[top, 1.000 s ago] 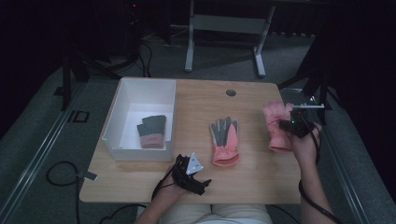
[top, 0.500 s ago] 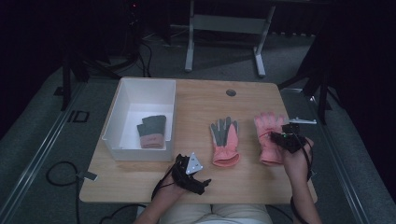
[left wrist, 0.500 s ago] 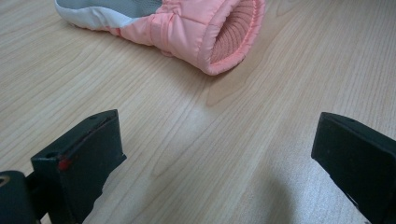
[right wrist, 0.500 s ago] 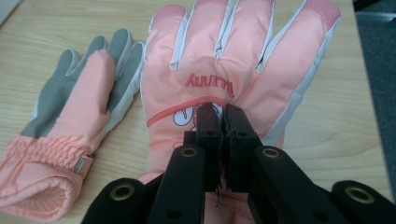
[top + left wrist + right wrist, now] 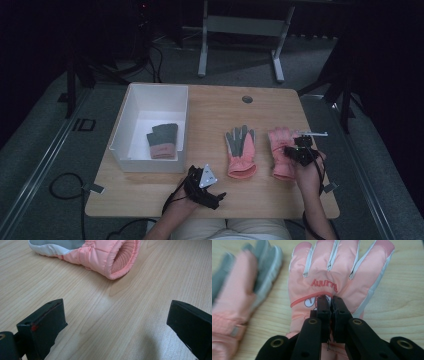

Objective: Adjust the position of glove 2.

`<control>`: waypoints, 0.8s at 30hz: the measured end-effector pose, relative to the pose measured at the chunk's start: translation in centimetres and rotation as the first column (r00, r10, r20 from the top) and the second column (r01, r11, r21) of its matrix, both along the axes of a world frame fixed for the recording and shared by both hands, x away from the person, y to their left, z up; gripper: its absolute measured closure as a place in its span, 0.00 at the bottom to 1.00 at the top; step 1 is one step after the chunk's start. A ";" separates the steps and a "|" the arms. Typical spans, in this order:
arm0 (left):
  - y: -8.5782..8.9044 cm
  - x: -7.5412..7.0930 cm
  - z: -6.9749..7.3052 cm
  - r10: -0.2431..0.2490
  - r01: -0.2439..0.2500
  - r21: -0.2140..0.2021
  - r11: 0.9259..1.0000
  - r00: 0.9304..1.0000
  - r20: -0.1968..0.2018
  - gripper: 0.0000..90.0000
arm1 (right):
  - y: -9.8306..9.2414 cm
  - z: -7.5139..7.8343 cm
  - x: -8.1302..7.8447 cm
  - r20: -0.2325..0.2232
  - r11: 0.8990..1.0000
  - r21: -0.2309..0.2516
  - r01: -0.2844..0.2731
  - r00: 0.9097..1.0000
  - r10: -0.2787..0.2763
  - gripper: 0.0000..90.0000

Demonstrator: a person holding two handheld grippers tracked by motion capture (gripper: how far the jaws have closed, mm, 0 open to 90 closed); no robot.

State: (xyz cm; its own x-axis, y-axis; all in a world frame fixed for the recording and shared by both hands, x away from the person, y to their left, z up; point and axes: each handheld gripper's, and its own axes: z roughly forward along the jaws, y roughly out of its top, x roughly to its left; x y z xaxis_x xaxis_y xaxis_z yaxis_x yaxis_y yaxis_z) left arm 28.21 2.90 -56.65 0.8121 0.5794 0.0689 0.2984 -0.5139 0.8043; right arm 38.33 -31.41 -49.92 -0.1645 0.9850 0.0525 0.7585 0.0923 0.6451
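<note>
1. Right gripper point(image 5: 329, 300): we see its jaws pressed together on a pinch of fabric at the back of the pink glove point(image 5: 342, 272), just below the red lettering.
2. That glove lies back-up on the wooden table point(image 5: 210, 107) at the right side, fingers pointing away from the person; in the high view the right gripper point(image 5: 295, 150) sits over its middle.
3. Just beside it to the left lies a second pink glove point(image 5: 240, 150), grey palm up, cuff toward the person. The two are near each other but apart.
4. Left gripper point(image 5: 207, 187): jaws stand wide apart with nothing between them, resting low at the near table edge. Its view looks across bare wood at the open cuff of the second pink glove point(image 5: 110, 257).
5. A white bin point(image 5: 131, 117) at the table's left holds a grey-and-pink folded glove pair point(image 5: 162, 140).
</note>
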 end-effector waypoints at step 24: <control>0.0 0.0 0.0 -0.003 0.003 0.008 1.000 1.000 -0.001 0.02 | -1.3 0.7 0.6 0.021 0.963 -0.098 -0.251 0.967 0.254 0.66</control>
State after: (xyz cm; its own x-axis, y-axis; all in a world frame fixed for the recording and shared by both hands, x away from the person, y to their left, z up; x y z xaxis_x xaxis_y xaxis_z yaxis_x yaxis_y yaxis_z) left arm 28.24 2.87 -56.68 0.8142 0.5761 0.0725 0.2977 -0.5213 0.7998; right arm 38.95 -32.69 -49.20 -0.4086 0.9115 -0.0477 0.6812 0.3393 0.6488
